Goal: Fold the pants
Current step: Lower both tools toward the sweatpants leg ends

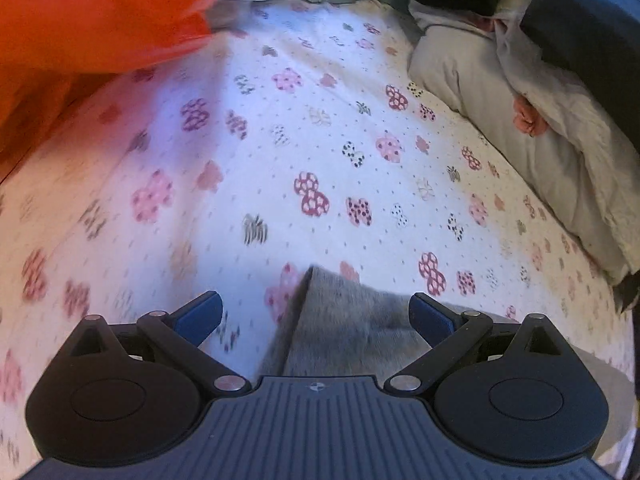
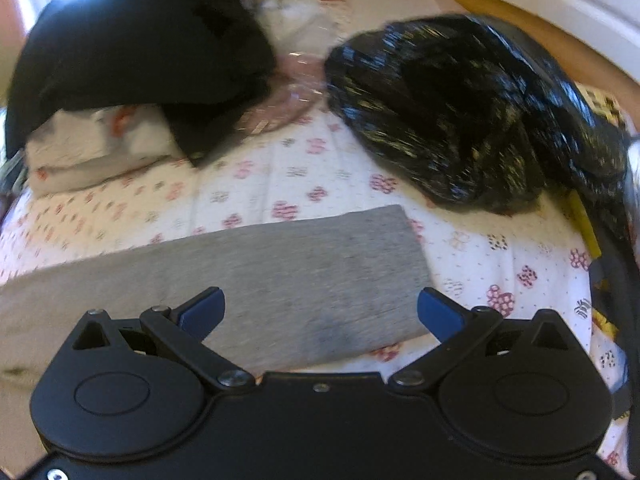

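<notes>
The grey pants (image 2: 280,268) lie flat in a folded strip across the flowered bedsheet (image 2: 304,176), one end squared off at the right. My right gripper (image 2: 320,312) is open and empty, hovering over the near edge of the strip. In the left wrist view a corner of the grey pants (image 1: 348,320) lies between and below the blue pads. My left gripper (image 1: 316,316) is open and empty just above that corner. The flowered bedsheet (image 1: 280,140) stretches ahead of it.
A black plastic bag (image 2: 460,120) sits at the right on the bed. Black clothing (image 2: 140,52) lies over folded white fabric (image 2: 92,148) at the left. An orange cloth (image 1: 88,20) fills the upper left of the left wrist view; a white pillow (image 1: 520,128) lies right.
</notes>
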